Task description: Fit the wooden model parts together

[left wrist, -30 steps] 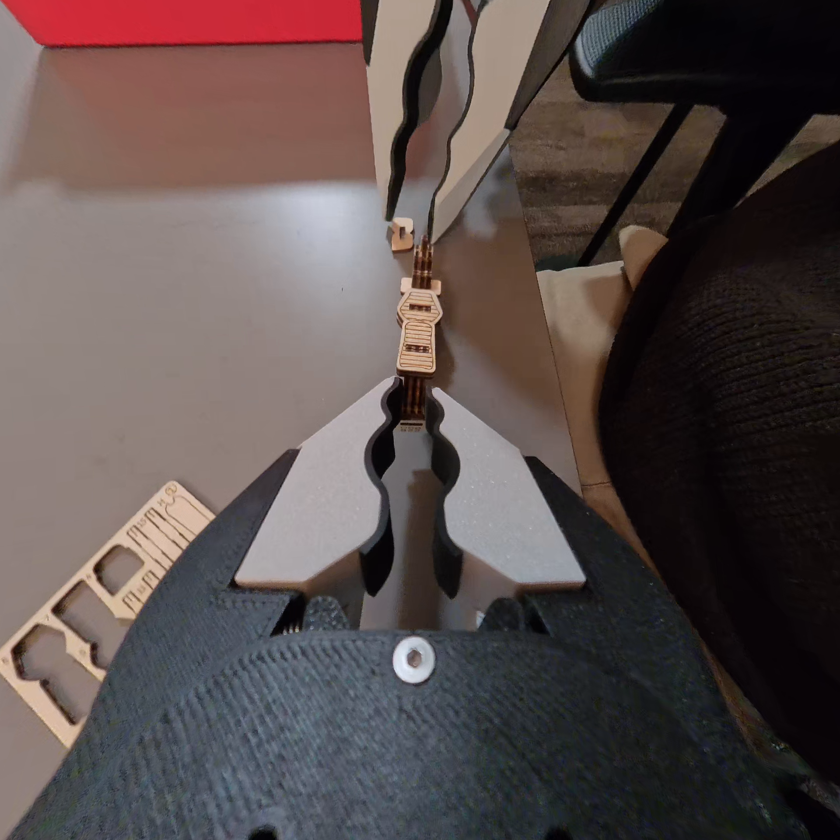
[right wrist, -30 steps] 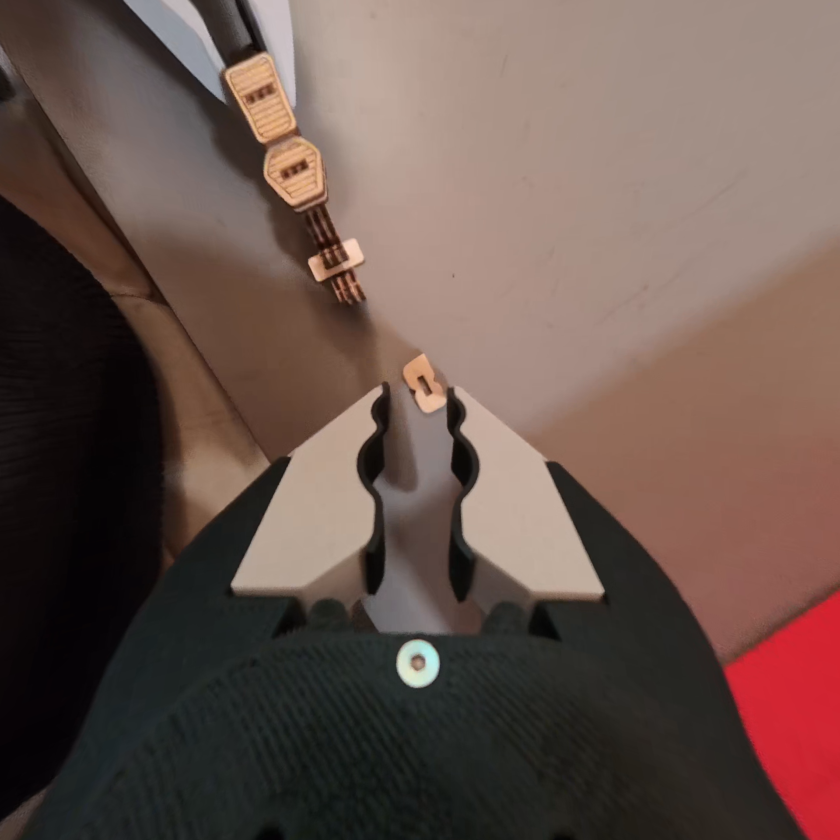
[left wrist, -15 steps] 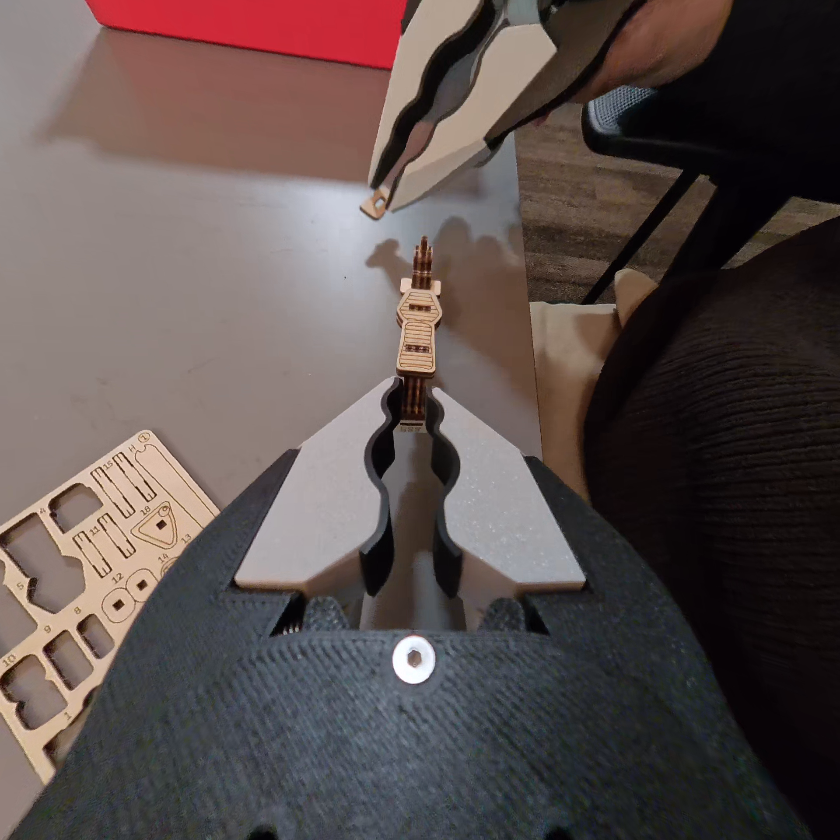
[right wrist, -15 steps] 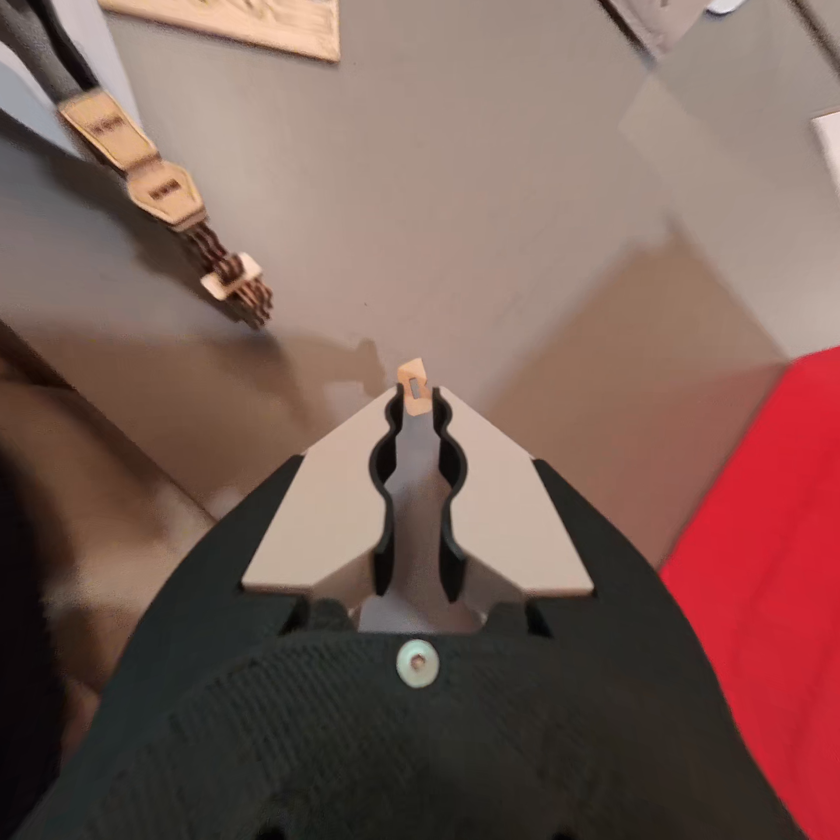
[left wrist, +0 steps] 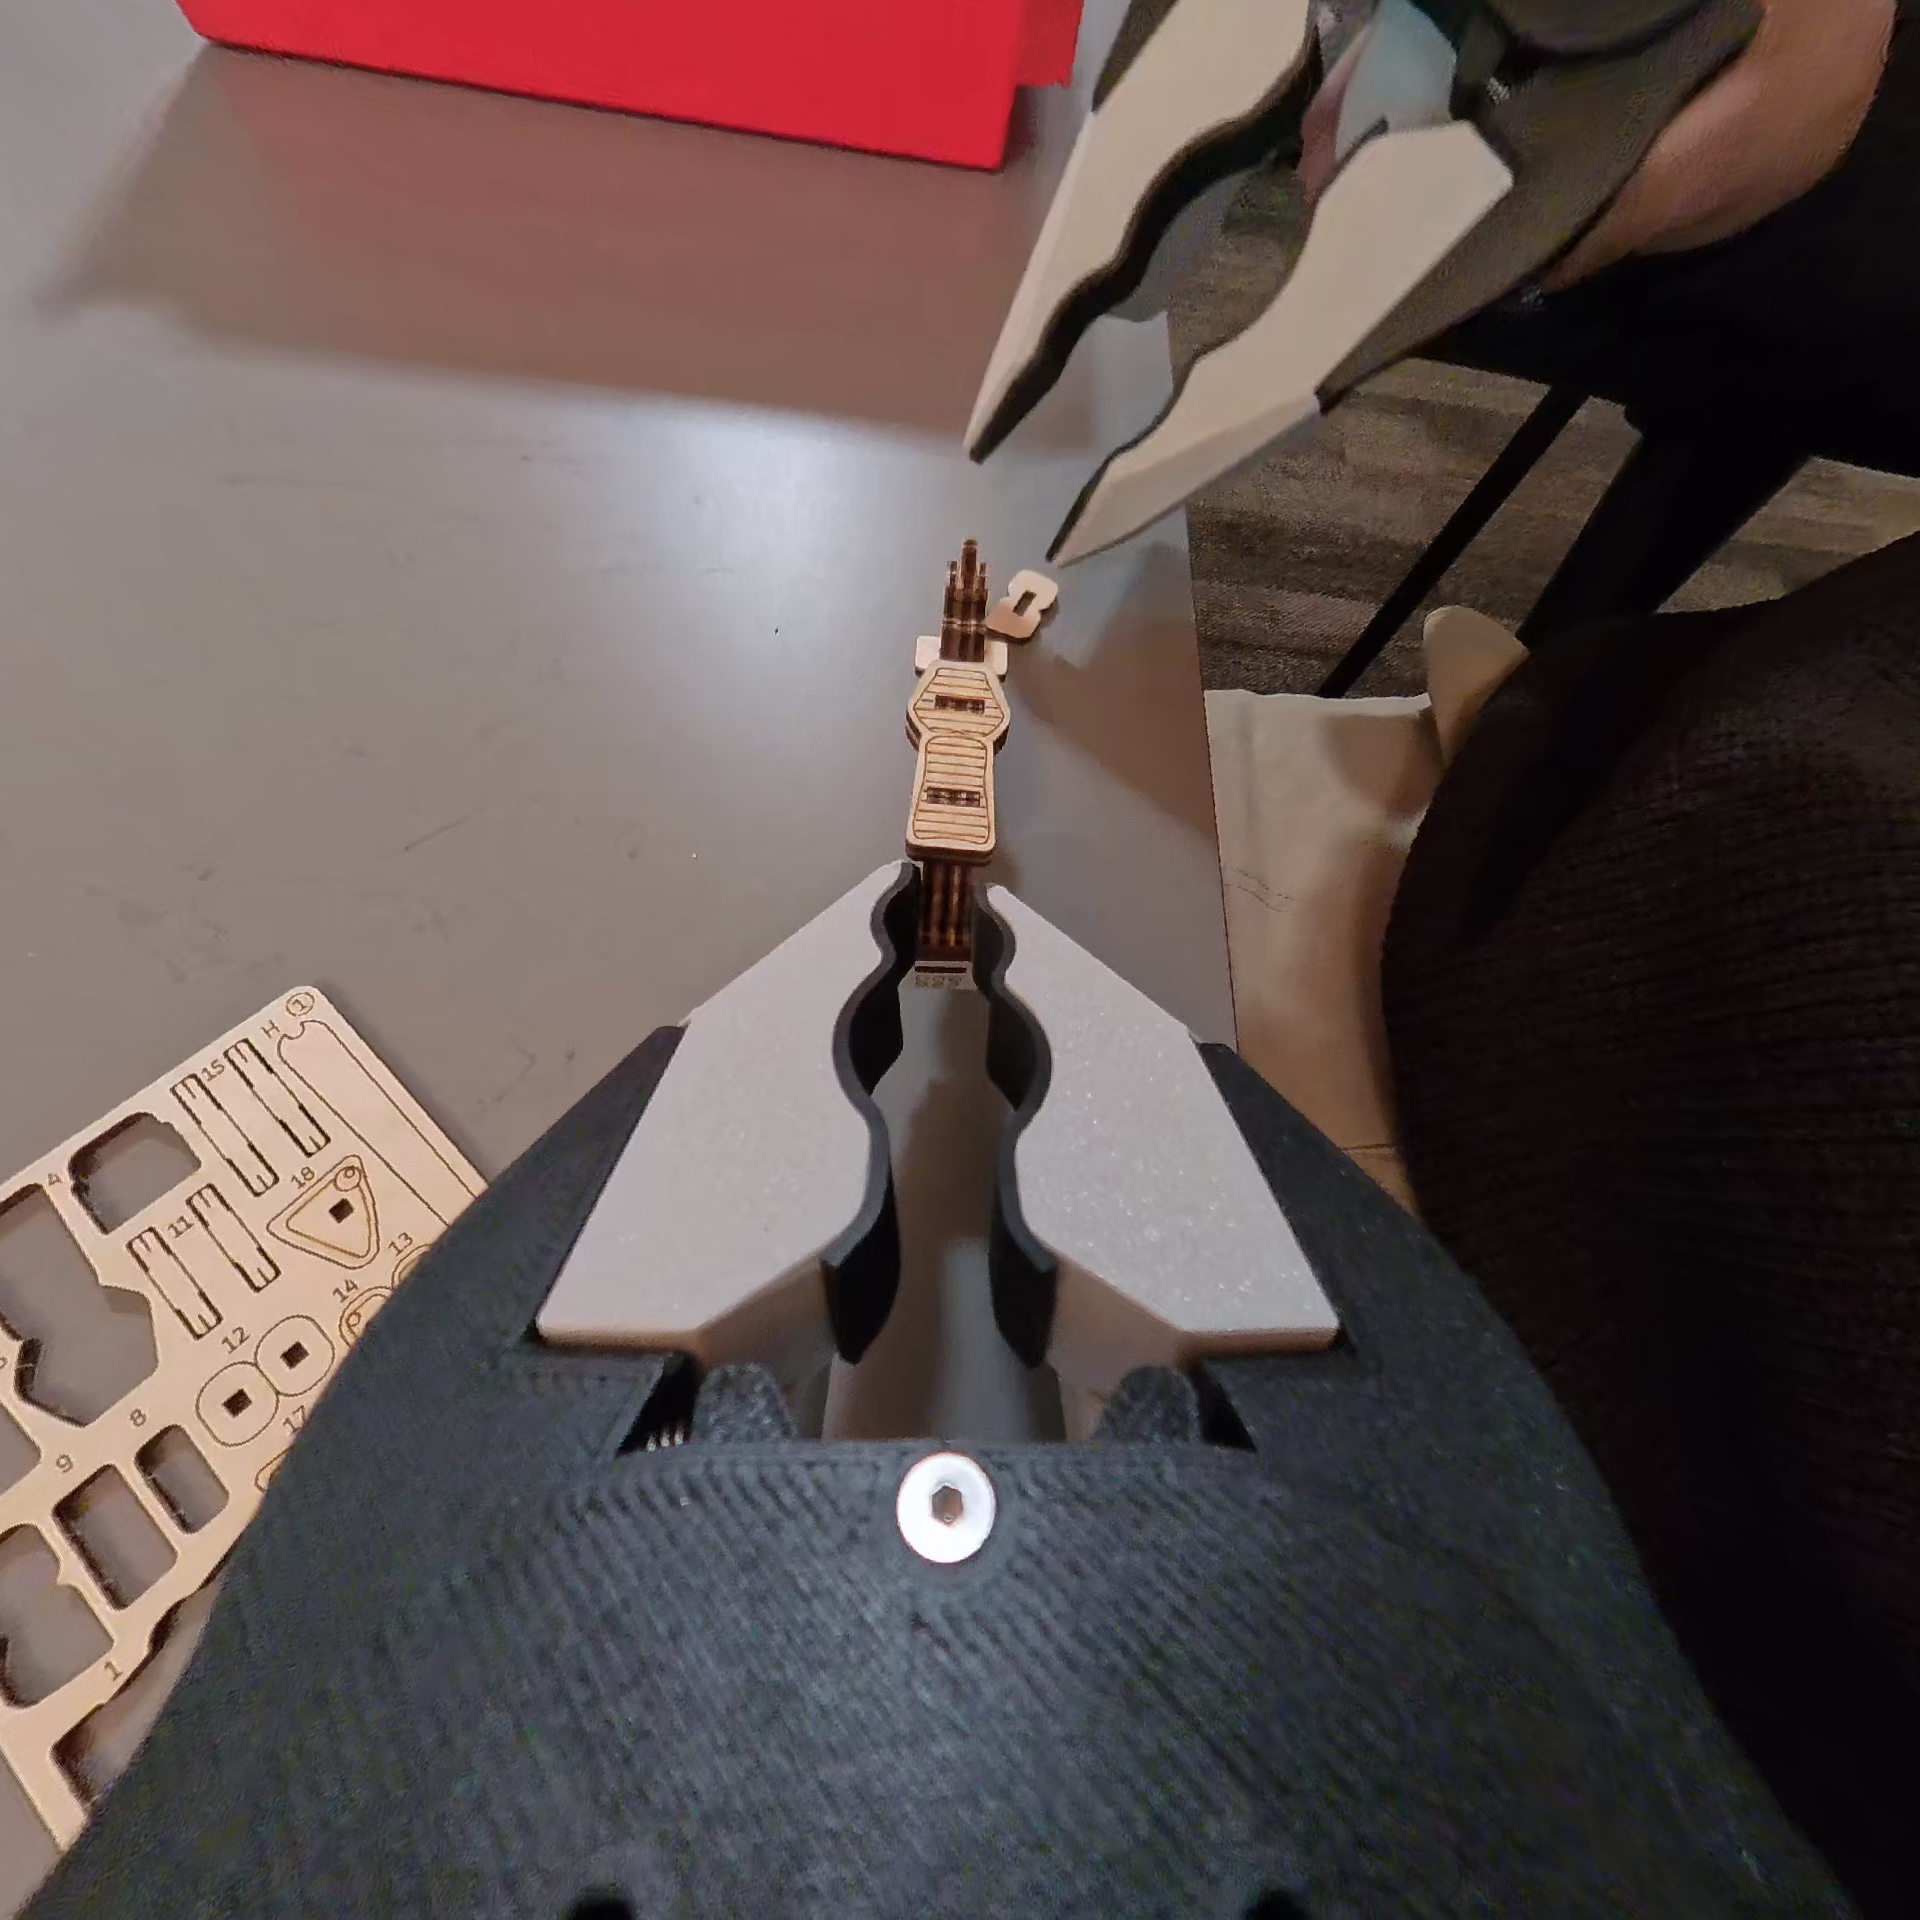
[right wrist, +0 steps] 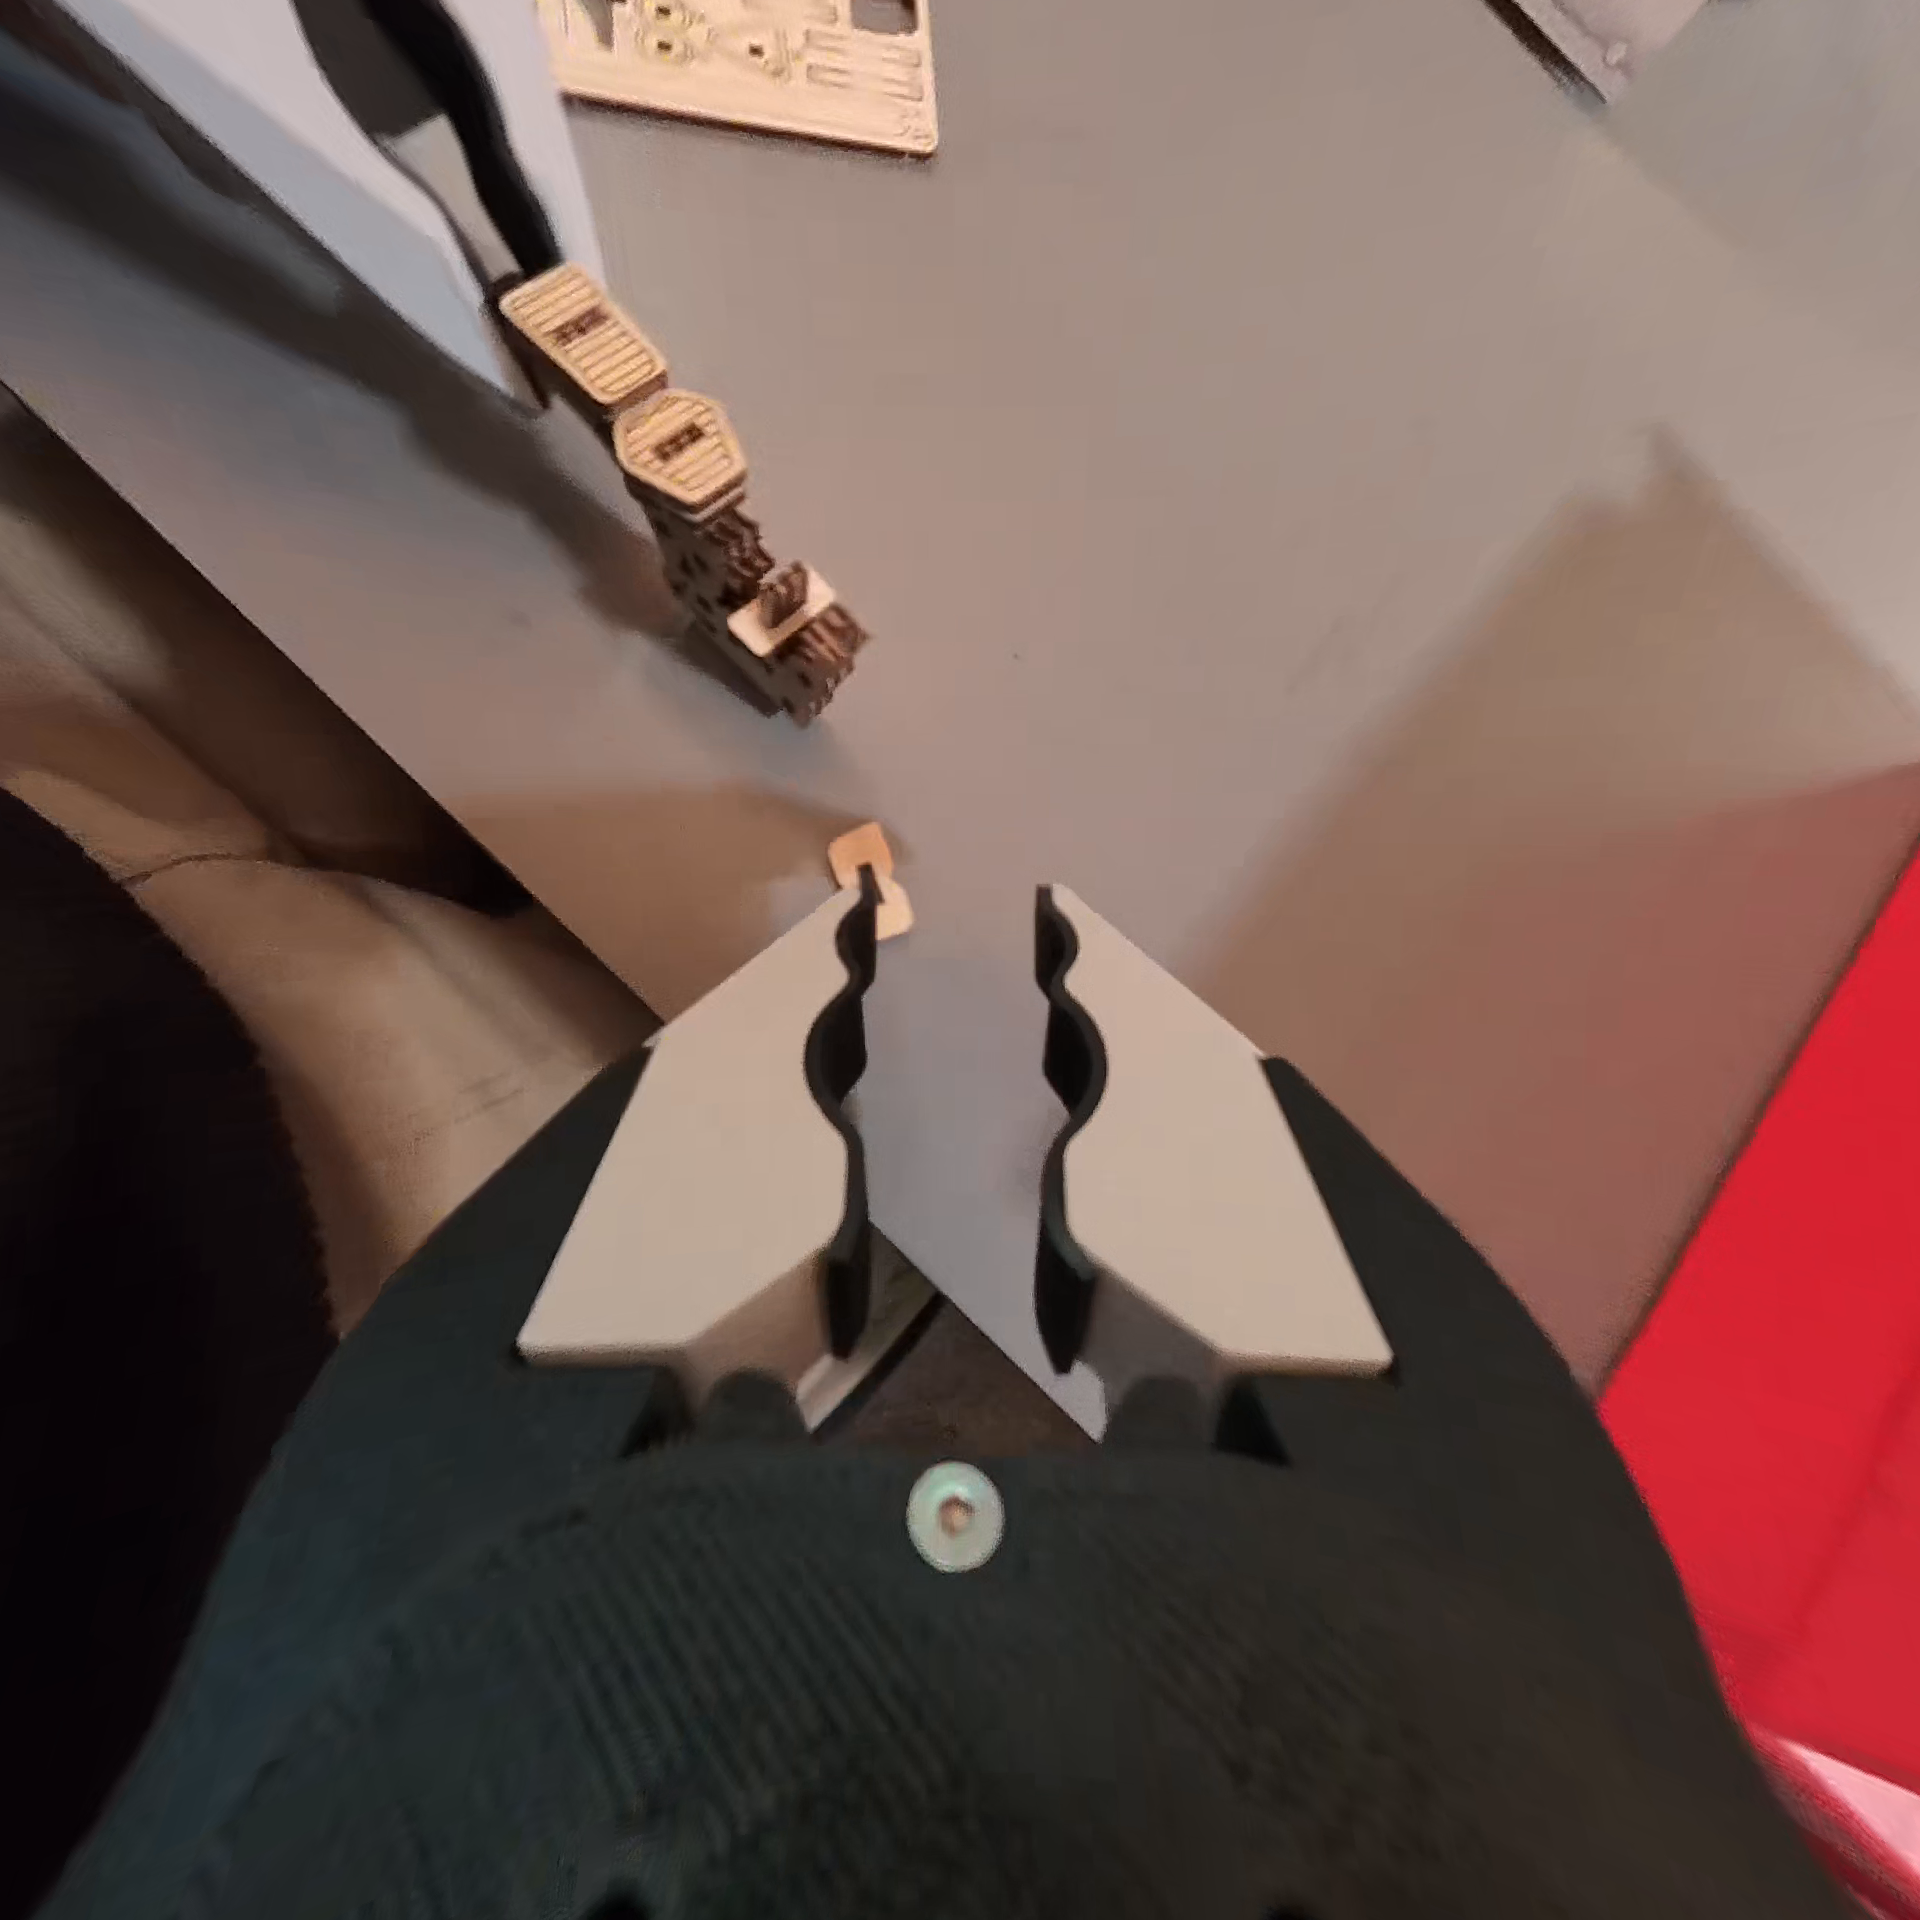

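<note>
Grey counter (left wrist: 436, 540) fills most of what I see, smooth and lightly scuffed, with a red box (left wrist: 644, 62) along its far edge and dark carpet and a black chair leg (left wrist: 1475, 540) beyond its right edge. At the lower left of the left wrist view lies a laser-cut wooden parts sheet (left wrist: 156, 1278), several of its shapes already punched out.

My left gripper (left wrist: 945, 914) points forward over the counter, low and roughly level. Its fingers are pinched on the near end of the wooden model (left wrist: 951, 769), a narrow stack of slats carrying two engraved plates, which reaches straight away from me; its far end seems to sit on or just above the counter, though I cannot tell which.

Just right of the model's far tip, a small slotted wooden piece (left wrist: 1023, 605) lies flat on the counter near the right edge.

My right gripper (right wrist: 951, 904) comes in from the upper right, angled steeply down toward that piece, with a hand (left wrist: 1683, 156) wrapped around its body. Its fingers are spread wide and hold nothing. In the right wrist view, which is somewhat blurred, the tip of one finger overlaps the small slotted wooden piece (right wrist: 873, 881); it may be touching it.
</note>
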The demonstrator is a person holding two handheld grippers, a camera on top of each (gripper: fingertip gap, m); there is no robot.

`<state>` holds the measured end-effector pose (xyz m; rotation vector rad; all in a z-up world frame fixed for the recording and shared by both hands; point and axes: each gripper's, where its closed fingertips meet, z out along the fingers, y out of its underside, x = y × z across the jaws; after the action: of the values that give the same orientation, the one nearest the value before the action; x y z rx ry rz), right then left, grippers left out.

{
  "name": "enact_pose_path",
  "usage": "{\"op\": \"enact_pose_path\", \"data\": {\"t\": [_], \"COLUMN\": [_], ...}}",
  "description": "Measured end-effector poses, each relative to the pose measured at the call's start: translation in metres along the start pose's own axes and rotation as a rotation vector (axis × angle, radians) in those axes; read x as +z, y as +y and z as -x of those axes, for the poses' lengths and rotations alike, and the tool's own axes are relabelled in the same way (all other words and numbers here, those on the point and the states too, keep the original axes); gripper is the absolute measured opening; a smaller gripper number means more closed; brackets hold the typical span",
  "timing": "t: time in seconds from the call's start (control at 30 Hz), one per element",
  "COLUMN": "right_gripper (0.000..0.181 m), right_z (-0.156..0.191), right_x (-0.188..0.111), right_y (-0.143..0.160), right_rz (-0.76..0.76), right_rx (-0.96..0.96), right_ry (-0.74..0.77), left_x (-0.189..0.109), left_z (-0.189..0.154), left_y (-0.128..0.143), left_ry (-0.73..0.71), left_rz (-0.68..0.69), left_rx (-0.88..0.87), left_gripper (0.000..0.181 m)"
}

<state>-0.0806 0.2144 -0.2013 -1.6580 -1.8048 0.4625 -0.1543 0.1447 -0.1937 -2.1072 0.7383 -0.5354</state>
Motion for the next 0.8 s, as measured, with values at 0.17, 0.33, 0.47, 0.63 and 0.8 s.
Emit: {"op": "enact_pose_path", "data": {"t": [0.17, 0.33, 0.47, 0.63, 0.8], "right_gripper": [0.035, 0.033, 0.032, 0.047, 0.057], "right_z": [0.012, 0.033, 0.046, 0.041, 0.044], "right_x": [0.001, 0.006, 0.001, -0.005, 0.002], "right_y": [0.002, 0.004, 0.007, 0.005, 0.012], "right_rz": [-0.048, -0.038, -0.033, -0.065, -0.013], "right_rx": [-0.001, -0.144, -0.144, -0.165, -0.124], "right_ry": [-0.139, -0.193, -0.296, -0.282, -0.32], "left_x": [-0.001, -0.002, -0.003, -0.004, -0.003], "left_z": [0.0, 0.0, 0.002, 0.002, 0.002], "left_y": [-0.002, -0.002, -0.003, -0.005, -0.004], "left_ry": [0.022, 0.036, 0.048, 0.051, 0.05], "left_rz": [-0.019, -0.033, -0.045, -0.053, -0.046], "left_rx": [-0.012, -0.016, -0.032, -0.041, -0.036], "left_gripper": [0.008, 0.008, 0.008, 0.008, 0.008]}}
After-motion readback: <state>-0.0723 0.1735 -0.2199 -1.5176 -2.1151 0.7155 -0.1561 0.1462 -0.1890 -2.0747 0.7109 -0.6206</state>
